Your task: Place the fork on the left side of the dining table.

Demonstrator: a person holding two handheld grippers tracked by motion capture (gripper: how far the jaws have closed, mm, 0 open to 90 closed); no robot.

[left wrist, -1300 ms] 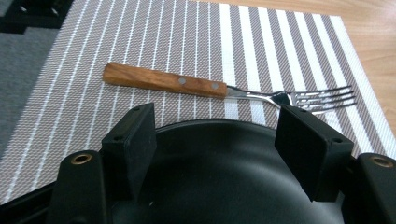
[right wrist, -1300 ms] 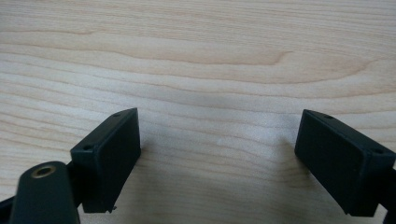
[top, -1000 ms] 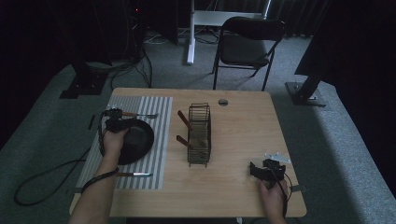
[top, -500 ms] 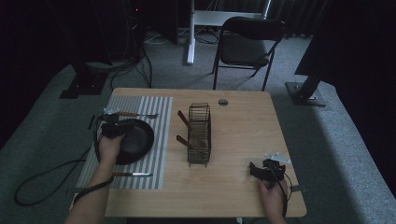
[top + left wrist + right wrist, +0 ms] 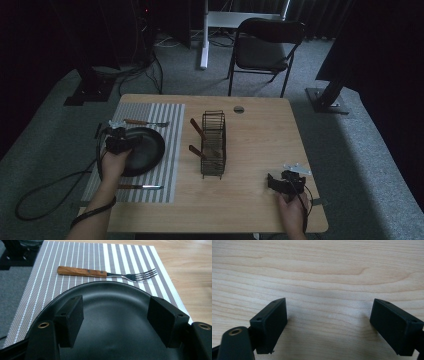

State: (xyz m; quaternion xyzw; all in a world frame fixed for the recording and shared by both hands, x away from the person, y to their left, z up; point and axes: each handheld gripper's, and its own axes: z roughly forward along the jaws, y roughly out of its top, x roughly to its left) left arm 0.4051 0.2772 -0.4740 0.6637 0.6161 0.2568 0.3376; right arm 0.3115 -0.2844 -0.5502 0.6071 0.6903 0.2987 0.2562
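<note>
Overhead, left gripper (image 5: 119, 140) over black plate (image 5: 145, 150), right gripper (image 5: 285, 181) near bare wood; closer, both spread wide, fork (image 5: 105, 273) beyond.

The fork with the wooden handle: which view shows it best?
The left gripper view: the fork lies close and sharp on the striped placemat, tines and handle rivets plain, just beyond the black plate. In the high view it is a small dim sliver past the plate. The right gripper view faces bare tabletop.

Plate (image 5: 142, 150) sat on mat (image 5: 170, 120) at worktop (image 5: 260, 145) 9 o'clock; fork (image 5: 145, 122) behind it, knife (image 5: 140, 187) before it, rack (image 5: 213, 145) centre.
</note>
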